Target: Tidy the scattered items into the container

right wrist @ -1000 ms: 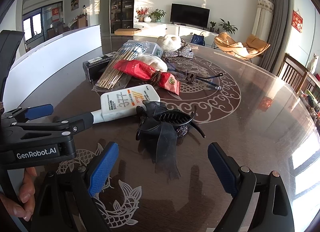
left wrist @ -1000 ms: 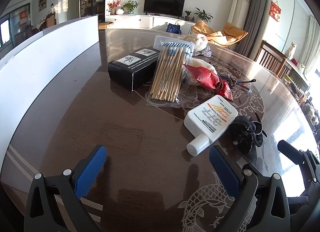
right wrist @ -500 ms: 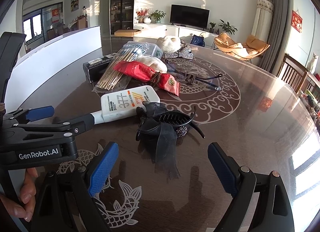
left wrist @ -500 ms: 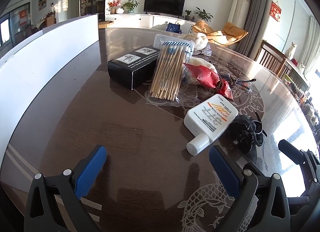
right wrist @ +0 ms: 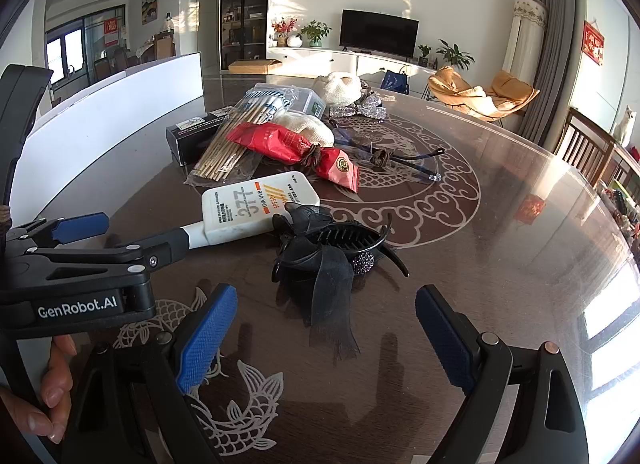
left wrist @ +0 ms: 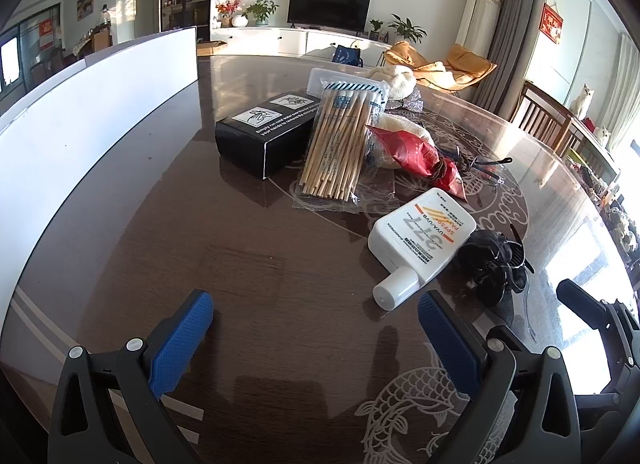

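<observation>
Nothing has moved since the earlier frames; both grippers stay put. Left gripper (left wrist: 316, 328) w/ jaws released, empty, over dark table (left wrist: 240, 264). Right gripper (right wrist: 326, 328) likewise wide, empty. White sunscreen bottle (left wrist: 424, 240) at 2 o'clock of left gripper; black hair clip (right wrist: 332, 244) at 12 o'clock of right; white container (left wrist: 92, 104) at 10.

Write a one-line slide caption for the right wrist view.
Open right gripper poised before a black bow hair claw, white sunscreen bottle and red packet on the dark table.
</observation>
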